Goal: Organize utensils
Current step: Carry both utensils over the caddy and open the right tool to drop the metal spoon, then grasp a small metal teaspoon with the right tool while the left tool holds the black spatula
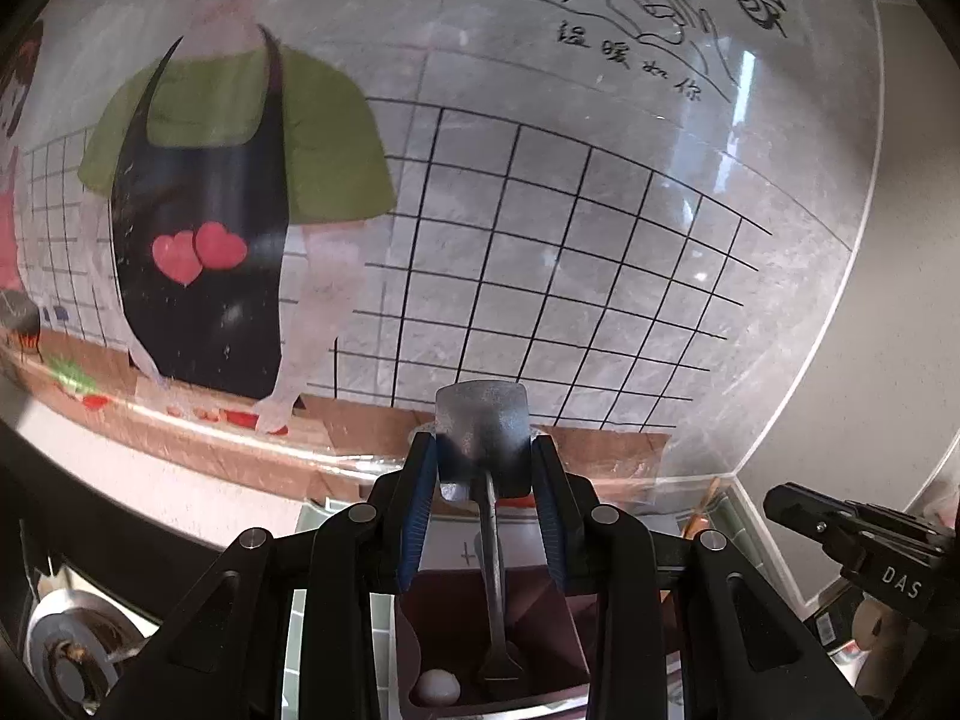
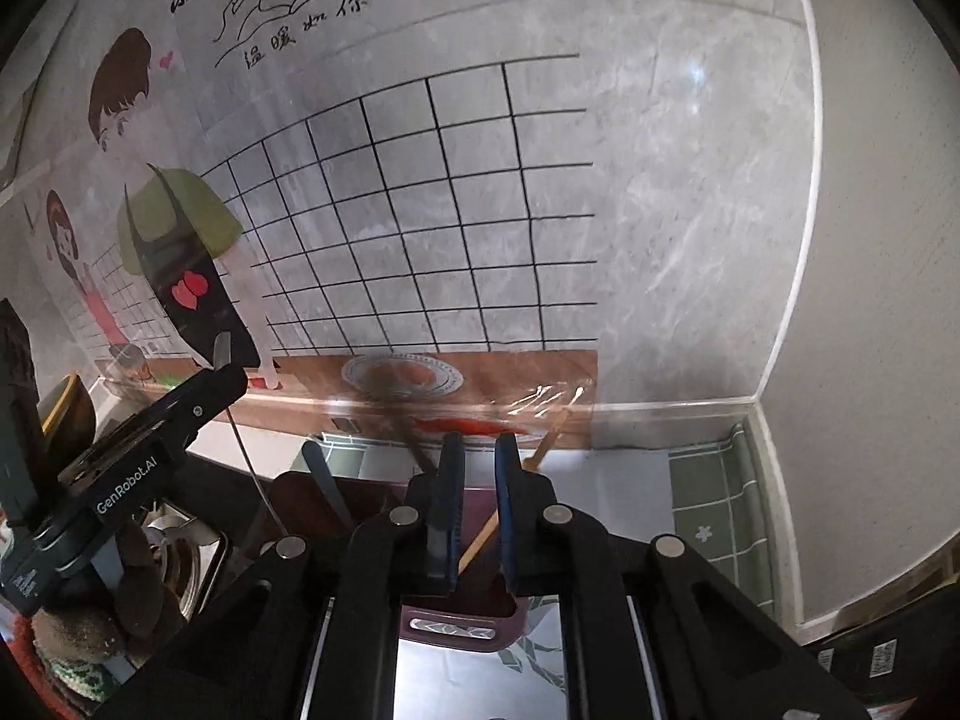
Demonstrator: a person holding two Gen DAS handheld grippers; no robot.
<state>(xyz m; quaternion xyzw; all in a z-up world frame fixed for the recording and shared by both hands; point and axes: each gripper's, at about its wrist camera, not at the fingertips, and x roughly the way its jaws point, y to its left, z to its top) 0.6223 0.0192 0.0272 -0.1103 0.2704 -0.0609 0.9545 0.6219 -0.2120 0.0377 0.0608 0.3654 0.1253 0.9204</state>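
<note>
Grey marbled wall panel (image 2: pixel 690 180) with a black grid, cartoon figure's green shirt and black apron (image 1: pixel 204 252) with red hearts at left, green patterned tiles (image 2: pixel 720 498) lower right, maroon plastic holder (image 1: pixel 492 630) at bottom centre.

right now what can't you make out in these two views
- Left wrist view: the left gripper hides the metal spatula blade's sides, so pad contact is unclear.
- Left wrist view: the white round object in the maroon utensil holder is cut off by the holder's rim; unidentifiable.
- Right wrist view: the right gripper hides where the wooden chopstick passes between its fingers.
- Right wrist view: the clutter at lower left is dark and blurred.
</note>
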